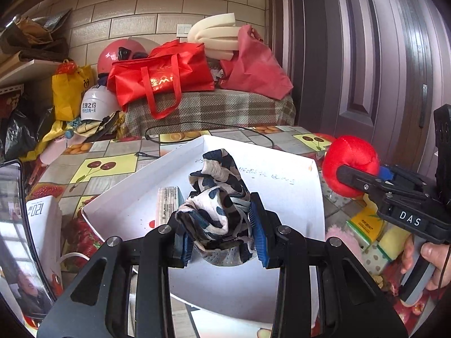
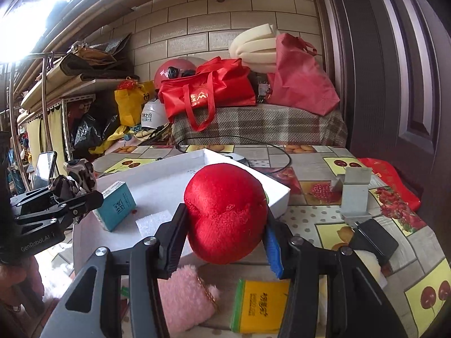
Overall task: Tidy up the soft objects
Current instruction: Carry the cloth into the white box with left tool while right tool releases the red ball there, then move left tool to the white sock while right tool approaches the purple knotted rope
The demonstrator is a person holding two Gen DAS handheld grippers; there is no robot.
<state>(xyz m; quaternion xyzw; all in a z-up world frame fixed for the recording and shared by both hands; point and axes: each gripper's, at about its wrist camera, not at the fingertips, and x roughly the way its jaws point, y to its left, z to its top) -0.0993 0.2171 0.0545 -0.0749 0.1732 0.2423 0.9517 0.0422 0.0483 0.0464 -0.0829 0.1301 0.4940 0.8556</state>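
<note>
red plush ball [image 2: 225,214] held off table | b/w patterned cloth [image 1: 217,202] bunched, over white box [image 1: 282,197]

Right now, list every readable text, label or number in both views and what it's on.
"DAS": on the right tongs' body.
"GenRoboLAI", roughly, low contrast: on the left tongs' body.
"120": on the white carton, with more characters I can't read.
Chinese characters on the white helmet, red tote bag, yellow packet, teal box: too small or blurred.
Handwriting inside the white box: illegible.
</note>
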